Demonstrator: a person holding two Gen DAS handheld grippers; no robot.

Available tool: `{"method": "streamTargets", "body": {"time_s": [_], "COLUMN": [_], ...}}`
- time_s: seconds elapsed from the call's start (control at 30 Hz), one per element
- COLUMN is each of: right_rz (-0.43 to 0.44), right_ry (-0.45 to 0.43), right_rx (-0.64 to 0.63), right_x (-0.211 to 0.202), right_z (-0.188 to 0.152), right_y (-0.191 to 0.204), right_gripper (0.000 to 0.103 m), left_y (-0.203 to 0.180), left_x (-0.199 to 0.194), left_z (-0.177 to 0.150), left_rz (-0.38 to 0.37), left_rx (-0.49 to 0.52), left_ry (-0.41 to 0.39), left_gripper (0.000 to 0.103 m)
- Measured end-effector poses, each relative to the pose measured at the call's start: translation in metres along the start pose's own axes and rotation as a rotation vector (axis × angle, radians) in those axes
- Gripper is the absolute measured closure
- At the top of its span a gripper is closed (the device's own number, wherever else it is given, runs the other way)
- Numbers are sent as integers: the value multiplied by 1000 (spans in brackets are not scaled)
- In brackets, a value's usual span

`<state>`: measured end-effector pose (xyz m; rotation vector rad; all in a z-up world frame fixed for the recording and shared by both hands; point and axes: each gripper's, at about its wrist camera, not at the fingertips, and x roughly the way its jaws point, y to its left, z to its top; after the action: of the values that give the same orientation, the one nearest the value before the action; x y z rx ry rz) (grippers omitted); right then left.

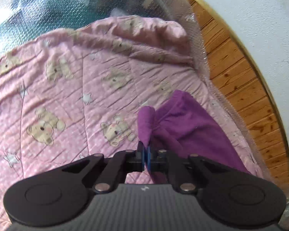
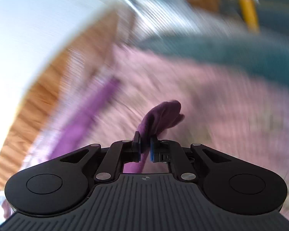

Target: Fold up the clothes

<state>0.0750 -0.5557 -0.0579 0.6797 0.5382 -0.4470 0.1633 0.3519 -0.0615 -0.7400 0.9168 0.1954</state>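
A purple garment (image 1: 185,123) lies on a pink bedspread with teddy bears (image 1: 71,88), near the bed's right edge. My left gripper (image 1: 146,150) is shut on a corner of it, and a fold of purple cloth sticks up past the blue pads. In the right wrist view, which is badly motion-blurred, my right gripper (image 2: 145,148) is shut on another bunch of the purple garment (image 2: 160,117), with more of the garment trailing away to the left as a purple streak (image 2: 82,119).
A dark teal blanket (image 1: 54,5) lies at the far end of the bed under a sheer net (image 1: 200,44). A wooden floor (image 1: 246,88) and a pale wall (image 1: 264,19) run along the right of the bed.
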Motion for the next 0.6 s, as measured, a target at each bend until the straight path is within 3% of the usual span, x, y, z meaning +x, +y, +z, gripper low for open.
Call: {"method": "streamTargets", "body": {"time_s": [0.1,0.13,0.17,0.2,0.23,0.27,0.3,0.4,0.47,0.57,0.6], "right_rz": [-136,-189,-242,-303,-351,-379,-374,-307,-264,-200,-178], "right_ry": [87,121,156,165,161,171,183,195,198,203,204], "right_rx": [-172,-231,-289,-300,-261,-183,-110,12,64,143,169], "right_x": [-3,-2,0,6,12,15,14,8,7,6,6], "right_z": [6,7,8,5,1,-2,-7,-31,-50,-78,-87], "right_y": [13,16,19,10,-9,-29,-45,-65,-69,-75,-77], "right_gripper": [94,80,47,37,46,65,70,70,54,42,42], "left_y": [5,12,23,35,43,51,56,60,62,67,66], "left_x": [2,12,27,40,50,59,64,64,61,59,59], "left_z": [12,13,12,8,2,-4,-11,-28,-34,-37,-36], "left_rz": [90,130,173,202,230,255,254,243,240,234,233], "left_rx": [77,85,76,68,70,70,62,54,59,45,41], "left_ry": [77,115,149,178,191,205,213,181,157,141,138], "left_gripper": [100,100,100,100,100,99,99,99,98,98,98]}}
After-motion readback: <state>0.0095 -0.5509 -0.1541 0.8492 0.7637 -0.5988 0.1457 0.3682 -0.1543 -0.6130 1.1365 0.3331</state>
